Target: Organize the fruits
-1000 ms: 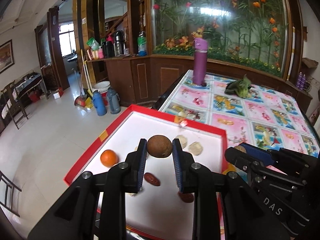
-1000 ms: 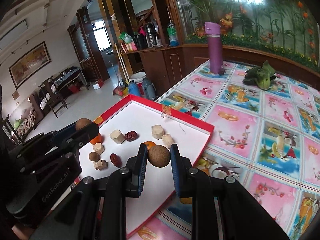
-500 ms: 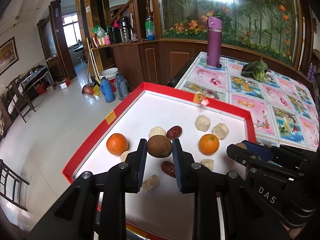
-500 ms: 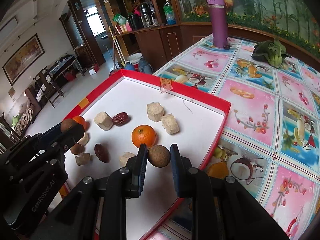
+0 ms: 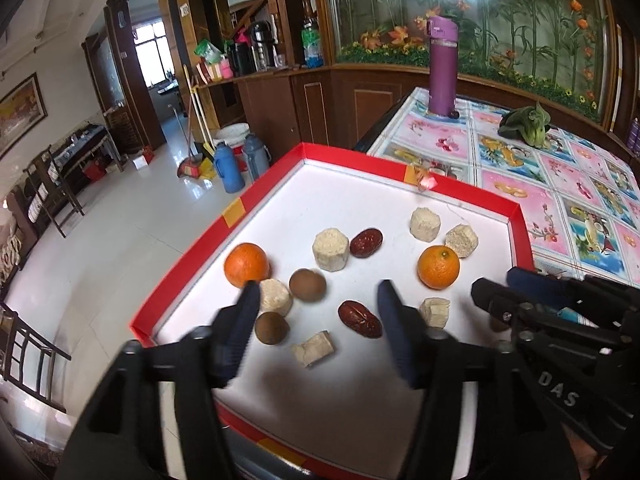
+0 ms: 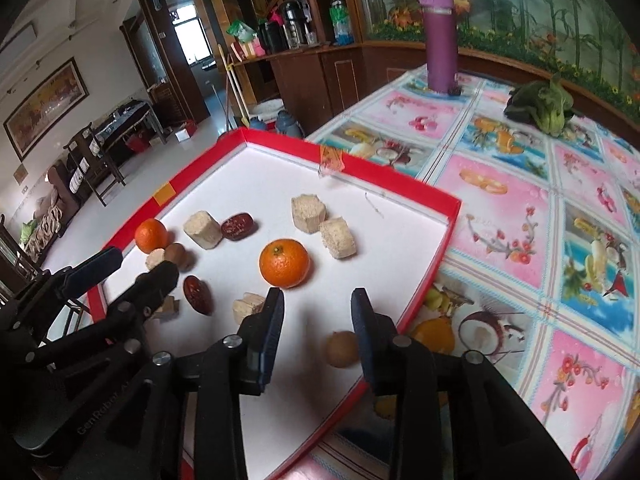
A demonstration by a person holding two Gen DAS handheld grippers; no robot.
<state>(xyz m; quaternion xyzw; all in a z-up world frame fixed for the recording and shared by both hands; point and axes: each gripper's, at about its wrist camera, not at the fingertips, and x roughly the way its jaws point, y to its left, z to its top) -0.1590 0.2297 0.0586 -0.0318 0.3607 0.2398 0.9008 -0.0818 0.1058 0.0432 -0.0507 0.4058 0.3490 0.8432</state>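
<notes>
— Where are the round brown fruits?
— In the red-rimmed tray [image 5: 519, 236]: two [image 5: 307, 285] lie just beyond the left gripper [image 5: 316, 304], near its left finger; one [image 6: 341, 349] rests between the fingers of the right gripper [image 6: 318, 312], beside the right finger.
— And the grippers?
— Both spread wide, holding nothing, above the tray's white floor.

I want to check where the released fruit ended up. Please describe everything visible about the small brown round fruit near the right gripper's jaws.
The small brown fruit is round, dull tan-brown, with a matte skin that looks slightly rough. It lies on the white floor of the red-rimmed tray, near the tray's right edge. It sits below the open right gripper, close beside the right-hand jaw; whether they touch cannot be told. It looks whole and is slightly blurred.
</notes>
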